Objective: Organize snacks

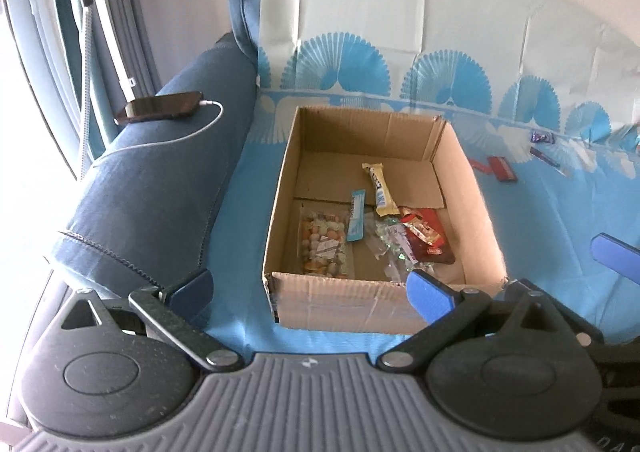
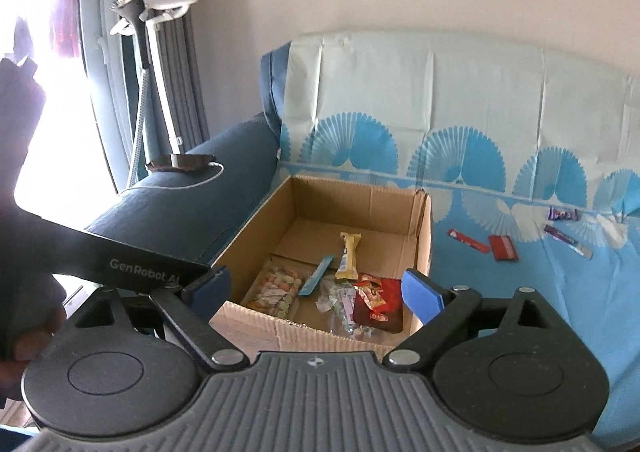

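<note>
1. Both claws gape wide and hold nothing: left claw [image 1: 310, 288], right claw [image 2: 316, 292].
2. Several snacks [image 1: 376, 223] lie inside the cardboard box [image 1: 344, 304] on the sofa [image 1: 152, 187].
3. More wrapped bars [image 2: 502, 248] lie right of it.

The cardboard box [image 1: 452, 187] stands open-topped with its far floor bare, hemmed by the sofa armrest [image 1: 160, 171] on one side, while loose snacks [image 2: 502, 248] dot the cloth [image 2: 500, 312] beyond its other wall.

cardboard box [image 2: 423, 240]: 1 | snacks in box [image 2: 349, 256]: 5 | snacks right on sofa cover [image 2: 502, 248]: 4 | phone [image 1: 160, 107]: 1
</note>
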### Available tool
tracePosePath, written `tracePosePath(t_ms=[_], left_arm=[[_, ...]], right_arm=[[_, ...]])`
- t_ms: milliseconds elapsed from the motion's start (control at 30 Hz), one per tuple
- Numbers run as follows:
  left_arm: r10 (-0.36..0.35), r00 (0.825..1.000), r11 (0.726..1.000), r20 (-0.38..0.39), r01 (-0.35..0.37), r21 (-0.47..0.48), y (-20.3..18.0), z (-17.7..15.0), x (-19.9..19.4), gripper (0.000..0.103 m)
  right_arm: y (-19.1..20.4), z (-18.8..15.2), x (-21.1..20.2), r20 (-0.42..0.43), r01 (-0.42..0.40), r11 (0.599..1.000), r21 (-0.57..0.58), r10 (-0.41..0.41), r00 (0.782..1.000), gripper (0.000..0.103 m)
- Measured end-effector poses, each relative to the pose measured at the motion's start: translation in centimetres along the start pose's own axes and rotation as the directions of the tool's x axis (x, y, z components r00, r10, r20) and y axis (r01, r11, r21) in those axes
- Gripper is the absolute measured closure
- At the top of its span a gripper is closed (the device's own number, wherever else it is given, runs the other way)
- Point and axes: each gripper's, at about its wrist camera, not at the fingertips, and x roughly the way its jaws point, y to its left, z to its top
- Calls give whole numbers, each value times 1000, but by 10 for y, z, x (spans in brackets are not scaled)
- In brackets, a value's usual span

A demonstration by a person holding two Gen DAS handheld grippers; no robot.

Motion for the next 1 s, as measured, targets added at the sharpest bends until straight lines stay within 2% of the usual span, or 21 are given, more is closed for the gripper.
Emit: tracePosePath(t_ms=[333, 533, 700, 1000], left_arm=[[1, 998, 1000, 65, -1, -1, 3, -16, -39, 0], [-4, 995, 1000, 97, 6, -22, 2, -15, -49, 0], [2, 996, 1000, 93, -2, -5, -5, -12, -49, 0], [24, 998, 999, 50, -26, 43, -20, -4, -29, 0]], right_arm=[[4, -8, -34, 64, -1, 1000, 17, 0, 998, 9], [5, -11, -49, 98, 11, 1000, -1, -11, 995, 9], [-2, -12, -52, 109, 14, 1000, 15, -16, 994, 8], [-21, -17, -38, 79, 1, 997, 81, -7, 997, 8]])
